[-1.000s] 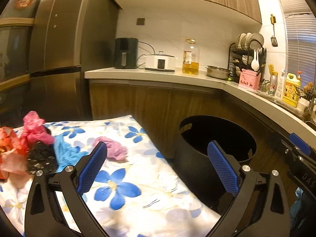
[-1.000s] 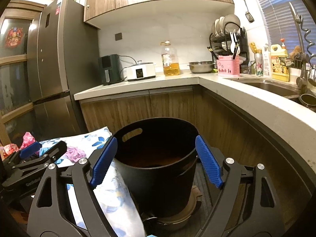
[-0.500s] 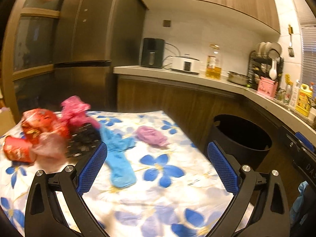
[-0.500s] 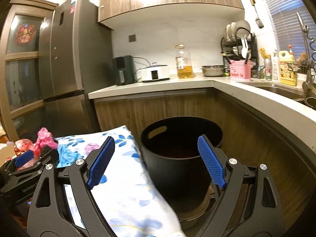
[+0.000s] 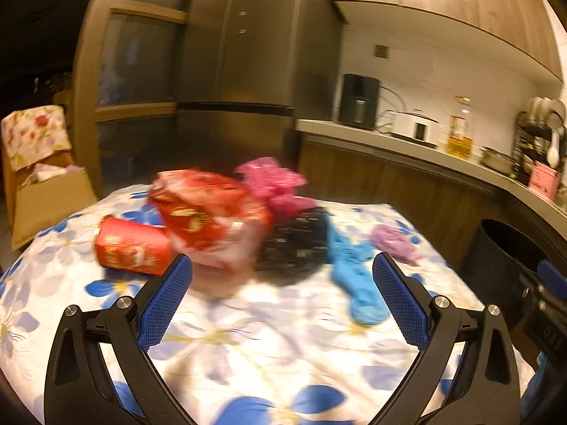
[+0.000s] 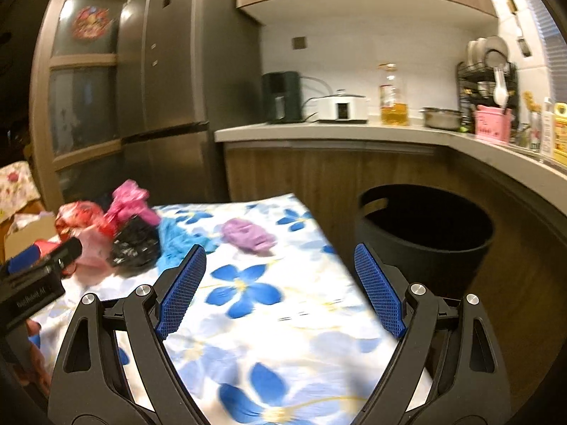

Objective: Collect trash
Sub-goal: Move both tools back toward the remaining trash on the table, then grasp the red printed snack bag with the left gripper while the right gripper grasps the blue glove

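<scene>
Crumpled plastic trash (image 5: 219, 219) on the floral tablecloth (image 5: 269, 364) now fills the view; both wide-open, empty grippers, left gripper (image 5: 280, 304) and right gripper (image 6: 280, 290), have swung from the black bin (image 6: 425, 233) toward it, so picking up comes next.

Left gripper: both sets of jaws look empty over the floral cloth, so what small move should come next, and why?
Probably ease the left gripper forward and down onto the black bag. Its jaws stand open and empty, that bag lies nearest between them, and the bin waits open beside the table.
</scene>
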### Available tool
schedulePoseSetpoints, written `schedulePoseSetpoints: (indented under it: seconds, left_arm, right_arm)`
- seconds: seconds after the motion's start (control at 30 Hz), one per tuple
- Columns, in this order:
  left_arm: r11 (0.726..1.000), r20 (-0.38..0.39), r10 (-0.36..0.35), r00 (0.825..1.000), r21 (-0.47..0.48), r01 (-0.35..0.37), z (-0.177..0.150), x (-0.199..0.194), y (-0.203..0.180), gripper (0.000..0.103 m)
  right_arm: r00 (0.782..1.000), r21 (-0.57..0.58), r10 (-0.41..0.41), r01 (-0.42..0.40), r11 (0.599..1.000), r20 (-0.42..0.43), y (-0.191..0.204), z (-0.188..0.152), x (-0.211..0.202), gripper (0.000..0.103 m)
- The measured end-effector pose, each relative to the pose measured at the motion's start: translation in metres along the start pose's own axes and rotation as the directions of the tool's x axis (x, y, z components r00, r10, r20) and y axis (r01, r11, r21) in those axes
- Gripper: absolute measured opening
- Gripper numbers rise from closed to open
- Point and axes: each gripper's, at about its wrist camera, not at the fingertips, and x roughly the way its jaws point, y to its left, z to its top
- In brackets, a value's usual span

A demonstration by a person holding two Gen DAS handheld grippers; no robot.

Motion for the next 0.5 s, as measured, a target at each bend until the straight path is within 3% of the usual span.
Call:
schedulePoseSetpoints:
  seconds: [0.3, 0.5]
  left_arm:
    - [0.998, 0.021, 0.057, 0.998, -0.010, -0.056, 0.007, 0.020, 0.028, 0.097]
    - [0.998, -0.040, 0.066, 0.997, -0.004, -0.067, 0.009, 0.050, 0.030, 0.090]
  right_arm:
    - [0.996, -0.048, 0.060, -0.063, 0.997, -0.062, 0.044, -0.013, 0.036, 0.084]
    - [0.992, -0.055, 0.079, -0.084, 0.995, -0.096, 0.054, -0.014, 0.056, 0.080]
